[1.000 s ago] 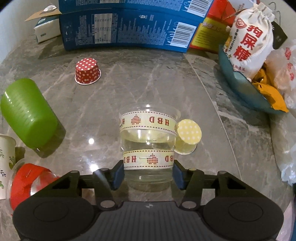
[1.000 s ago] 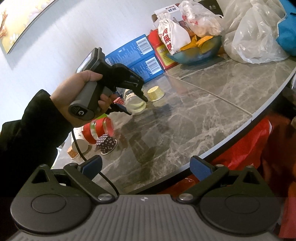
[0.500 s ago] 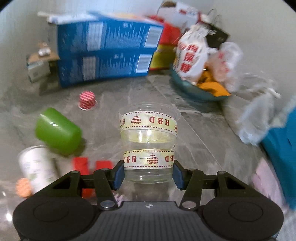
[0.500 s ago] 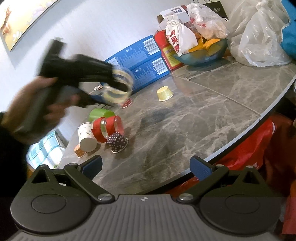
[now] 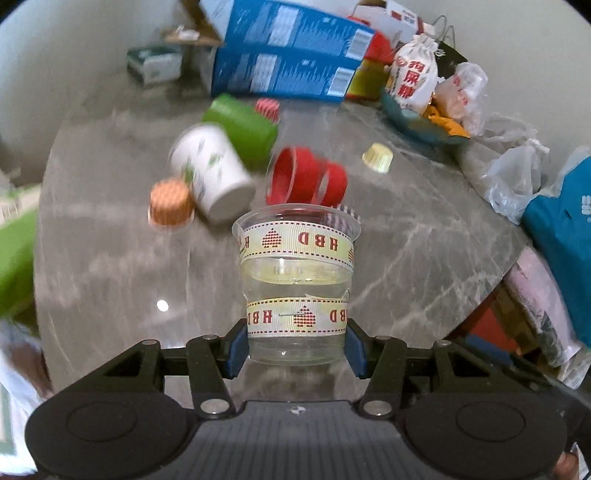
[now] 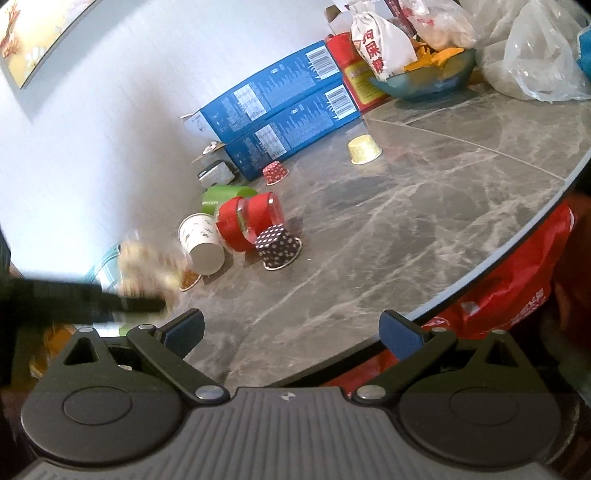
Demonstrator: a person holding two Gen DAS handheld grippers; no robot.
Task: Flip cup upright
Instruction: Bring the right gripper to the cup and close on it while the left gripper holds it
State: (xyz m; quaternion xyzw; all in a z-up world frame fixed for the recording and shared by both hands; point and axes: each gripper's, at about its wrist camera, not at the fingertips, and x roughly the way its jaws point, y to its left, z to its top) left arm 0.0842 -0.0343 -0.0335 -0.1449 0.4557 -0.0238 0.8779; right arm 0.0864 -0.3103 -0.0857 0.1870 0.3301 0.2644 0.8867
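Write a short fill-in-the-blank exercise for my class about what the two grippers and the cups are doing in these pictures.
1. The left gripper is shut on the clear ____ cup with ribbon bands.
2. The right gripper is open and holds ____.
3. The white paper cup lies on its ____.
4. The small yellow cup stands ____ down on the table.

Missing words: plastic; nothing; side; upside

We seem to be in a home, at a round grey marble table (image 6: 424,206) pushed against a plain white wall (image 6: 122,110) with a framed picture (image 6: 33,33) on it. Household clutter lines the far edge: stacked blue cartons (image 6: 284,114), a teal bowl (image 6: 424,83) of snacks, a cloth drawstring pouch (image 6: 380,44) printed with Chinese characters, and plastic bags (image 6: 535,55).
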